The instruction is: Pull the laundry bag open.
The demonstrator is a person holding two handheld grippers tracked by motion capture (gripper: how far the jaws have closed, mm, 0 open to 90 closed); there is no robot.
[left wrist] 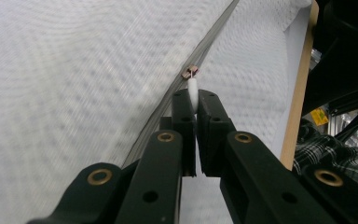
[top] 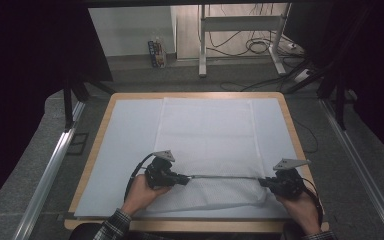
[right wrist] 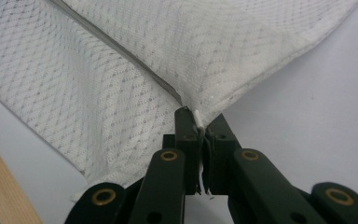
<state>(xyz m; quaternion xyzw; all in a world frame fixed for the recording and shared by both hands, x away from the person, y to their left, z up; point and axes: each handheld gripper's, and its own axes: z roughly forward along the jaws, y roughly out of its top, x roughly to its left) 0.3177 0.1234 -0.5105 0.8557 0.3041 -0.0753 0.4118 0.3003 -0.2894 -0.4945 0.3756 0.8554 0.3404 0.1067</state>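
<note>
A white mesh bag with a grey zipper lies flat on the table's pale mat. My left gripper is shut on the white zipper pull, whose small metal slider sits on the zipper line just past my jaws. My right gripper is shut on the bag's corner, where the zipper ends at the seam. The zipper runs taut between the two grippers near the table's front edge. The mesh fabric spreads out beyond the right jaws.
The wooden table rim frames the pale mat. A plaid sleeve shows by the table's front edge. Beyond the table stand a desk frame, floor cables and a small carton.
</note>
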